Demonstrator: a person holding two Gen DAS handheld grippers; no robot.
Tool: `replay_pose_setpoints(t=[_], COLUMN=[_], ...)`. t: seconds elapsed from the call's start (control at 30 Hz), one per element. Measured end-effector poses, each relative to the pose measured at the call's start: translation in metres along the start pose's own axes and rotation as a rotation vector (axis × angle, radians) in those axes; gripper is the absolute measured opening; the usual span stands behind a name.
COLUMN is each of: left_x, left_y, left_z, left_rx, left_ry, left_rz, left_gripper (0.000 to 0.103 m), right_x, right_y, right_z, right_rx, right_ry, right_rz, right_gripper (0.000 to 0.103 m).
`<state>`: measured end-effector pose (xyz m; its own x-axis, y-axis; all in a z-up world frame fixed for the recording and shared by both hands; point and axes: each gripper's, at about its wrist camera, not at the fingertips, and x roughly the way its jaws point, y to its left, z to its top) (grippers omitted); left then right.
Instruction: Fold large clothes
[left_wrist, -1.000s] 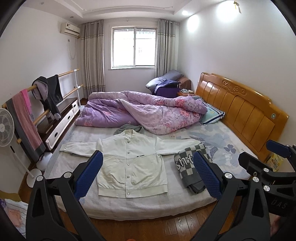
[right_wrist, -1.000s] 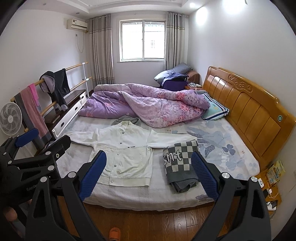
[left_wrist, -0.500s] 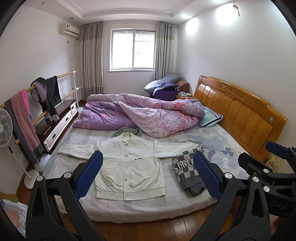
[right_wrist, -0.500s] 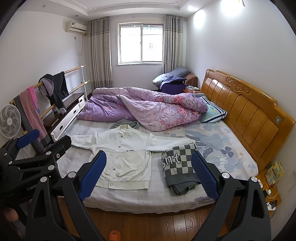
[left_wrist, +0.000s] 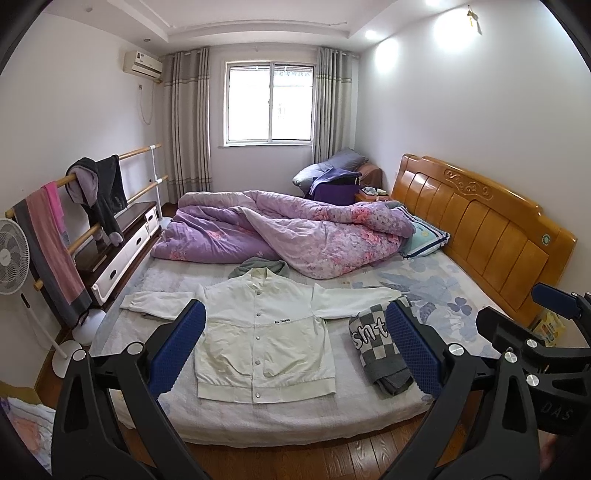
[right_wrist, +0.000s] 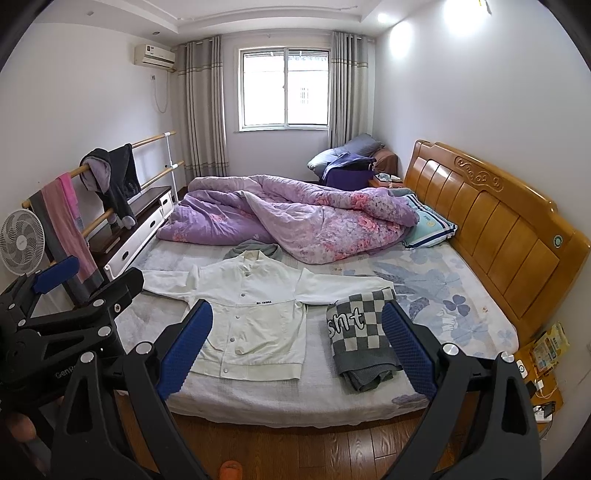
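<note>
Both grippers have drawn back from the bed (left_wrist: 295, 417): the white jacket (left_wrist: 264, 334) looks smaller. Left gripper (left_wrist: 295, 347) and right gripper (right_wrist: 293, 345) gape wide, holding nothing.

The left gripper (left_wrist: 295, 345) is pointing forward with its 2 blue-padded fingers (left_wrist: 179, 345) standing wide apart, and it is holding nothing. The right gripper (right_wrist: 297, 343) is doing the same, with its 2 blue fingers (right_wrist: 408, 349) spread far apart and nothing between them. The 2 grippers are sitting side by side at about the same height. Each one is showing up at the edge of the other's view.
</note>
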<state>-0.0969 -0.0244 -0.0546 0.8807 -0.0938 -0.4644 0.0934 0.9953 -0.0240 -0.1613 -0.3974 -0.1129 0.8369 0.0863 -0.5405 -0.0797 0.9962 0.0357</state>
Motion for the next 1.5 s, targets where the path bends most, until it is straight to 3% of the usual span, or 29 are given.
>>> replay_pose_setpoints(t=[0.27, 0.43, 1.5], left_x=[-0.005, -0.002, 0.006], left_y=[-0.001, 0.000, 0.001], left_z=[-0.001, 0.001, 0.003], left_rx=[0.003, 0.007, -0.001], left_ry=[-0.037, -0.027, -0.008], left_rz=[0.025, -0.001, 0.011], left_gripper=[0.098, 0.098, 0.098], right_x=[0.002, 0.006, 0.017], right_y=[0.001, 0.003, 0.003], right_z=[0.001, 0.001, 0.005], right_rx=[-0.006, -0.013, -0.012], right_ry=[0.003, 0.011, 0.029], right_rz=[0.003, 0.005, 0.012], right_gripper=[0.089, 0.089, 0.089])
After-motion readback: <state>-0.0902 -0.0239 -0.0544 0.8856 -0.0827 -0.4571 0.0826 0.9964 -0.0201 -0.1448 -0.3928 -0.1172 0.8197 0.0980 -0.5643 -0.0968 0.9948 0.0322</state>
